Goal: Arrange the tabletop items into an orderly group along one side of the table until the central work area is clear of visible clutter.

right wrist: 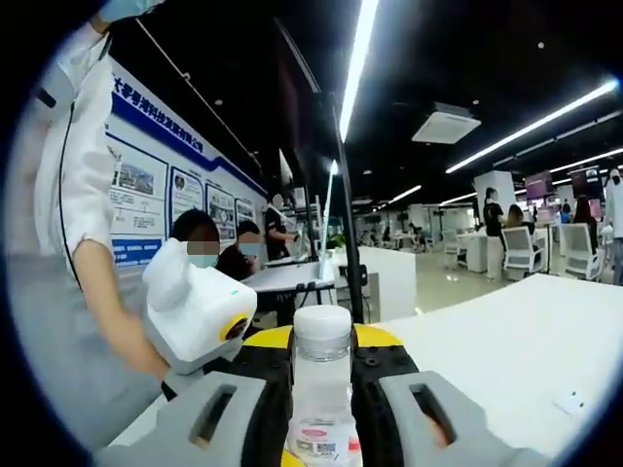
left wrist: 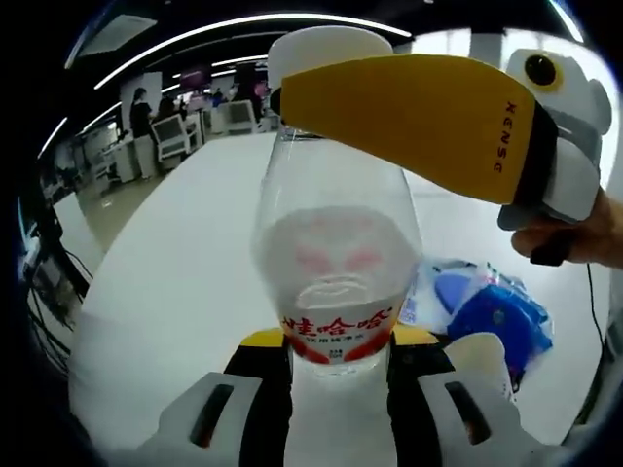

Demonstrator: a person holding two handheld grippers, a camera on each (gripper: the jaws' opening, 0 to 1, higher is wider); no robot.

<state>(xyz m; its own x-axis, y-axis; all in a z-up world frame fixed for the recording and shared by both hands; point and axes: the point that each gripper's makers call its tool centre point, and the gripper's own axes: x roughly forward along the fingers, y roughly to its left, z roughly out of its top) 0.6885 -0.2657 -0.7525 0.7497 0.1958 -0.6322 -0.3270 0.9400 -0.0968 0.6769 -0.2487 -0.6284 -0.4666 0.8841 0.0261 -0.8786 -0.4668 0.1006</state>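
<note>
Left gripper view: left gripper (left wrist: 339,389) closed on the lower part of a clear bottle (left wrist: 336,263) with a red-and-white label, upright, between both jaws. Right gripper (left wrist: 428,117), yellow-faced, comes in from the upper right and sits at the bottle's cap (left wrist: 326,49); a hand (left wrist: 574,233) holds it. White bench (left wrist: 165,282) behind. A blue-and-white packet (left wrist: 487,311) lies on the bench just right of the bottle.

Right gripper view: right gripper (right wrist: 321,409) clamped on the bottle (right wrist: 321,389) below its white cap (right wrist: 322,323), bottle upright between the jaws, label at the bottom edge. The left gripper's white body (right wrist: 195,311) sits left of it, held by a person in a white sleeve (right wrist: 78,165). White bench (right wrist: 506,341) to the right with a small white item (right wrist: 568,400) lying on it. Office chairs and people far back.
</note>
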